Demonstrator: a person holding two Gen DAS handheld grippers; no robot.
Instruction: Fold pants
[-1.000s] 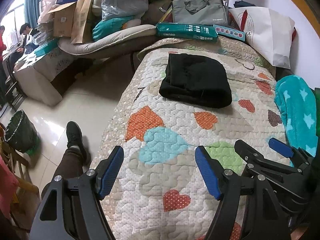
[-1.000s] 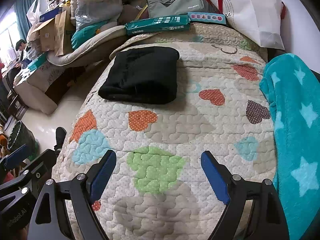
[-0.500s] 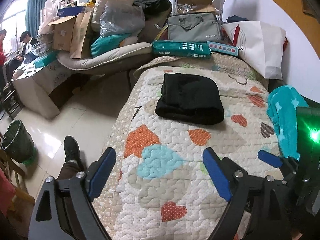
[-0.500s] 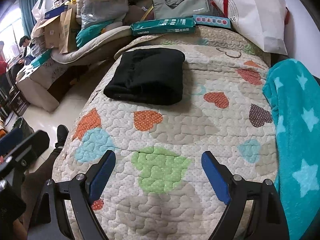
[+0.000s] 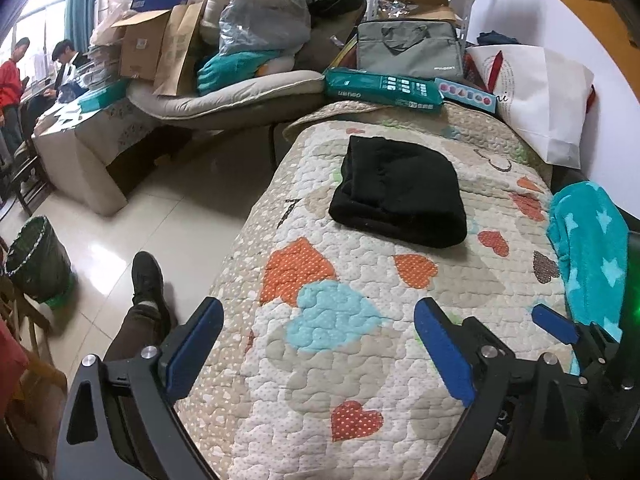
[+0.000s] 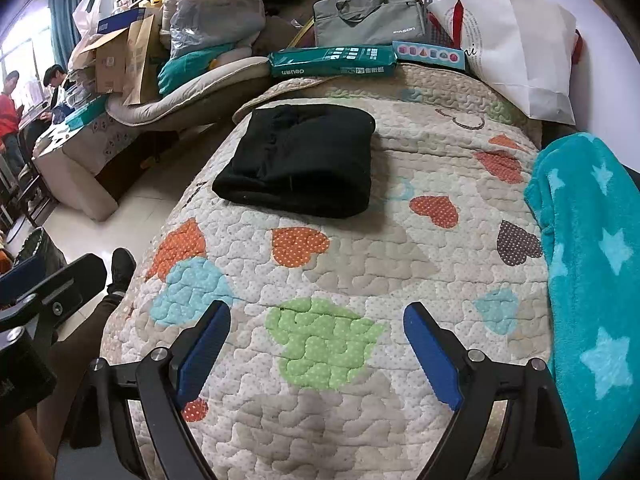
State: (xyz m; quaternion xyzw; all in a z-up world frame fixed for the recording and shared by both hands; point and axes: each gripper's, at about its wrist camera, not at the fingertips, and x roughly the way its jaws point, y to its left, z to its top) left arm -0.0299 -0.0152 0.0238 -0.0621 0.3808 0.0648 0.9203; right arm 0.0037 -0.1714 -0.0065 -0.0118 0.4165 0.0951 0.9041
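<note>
The black pants lie folded into a thick rectangle on the far part of the heart-patterned quilt; they also show in the right wrist view. My left gripper is open and empty, held over the near end of the quilt, well short of the pants. My right gripper is open and empty too, over the green patch, also well short of the pants. The right gripper's blue finger shows at the right of the left wrist view.
A teal star blanket lies along the quilt's right side. A teal box, a grey bag and a white bag stand at the far end. A leg and shoe and a bin are on the floor at left.
Both grippers have drawn back and up from the pants, so the pants look farther off. The left gripper's jaws have opened wider.
</note>
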